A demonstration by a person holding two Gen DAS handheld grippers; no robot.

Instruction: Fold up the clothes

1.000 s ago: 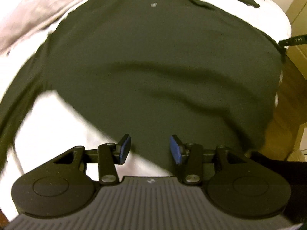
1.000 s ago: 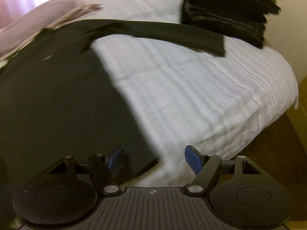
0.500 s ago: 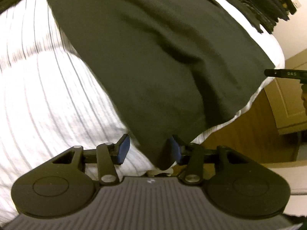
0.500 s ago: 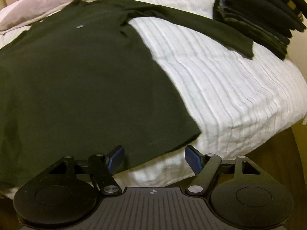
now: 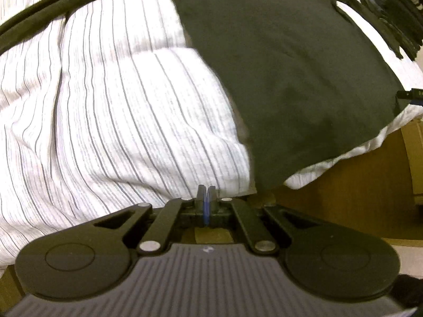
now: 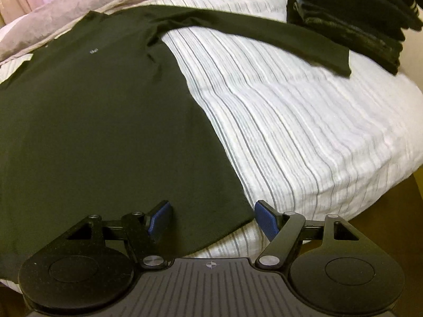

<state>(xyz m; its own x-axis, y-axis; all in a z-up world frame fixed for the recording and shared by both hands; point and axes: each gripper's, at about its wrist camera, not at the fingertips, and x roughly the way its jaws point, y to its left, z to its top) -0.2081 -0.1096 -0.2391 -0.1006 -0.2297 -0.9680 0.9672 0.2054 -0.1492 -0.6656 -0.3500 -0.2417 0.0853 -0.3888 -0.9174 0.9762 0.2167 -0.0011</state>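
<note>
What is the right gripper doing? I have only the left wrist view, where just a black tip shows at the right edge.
Observer: The right gripper is open. The hem corner of the dark green long-sleeved shirt lies between its blue pads, which are not pressing on it.
Operator: Where does the far sleeve go?
Observer: That sleeve lies stretched across the striped white bedding. Its cuff ends beside the stack of folded dark clothes; I cannot tell if they touch.
Operator: Anything beyond the collar?
Observer: A pale pink pillow lies just past the shoulders.
</note>
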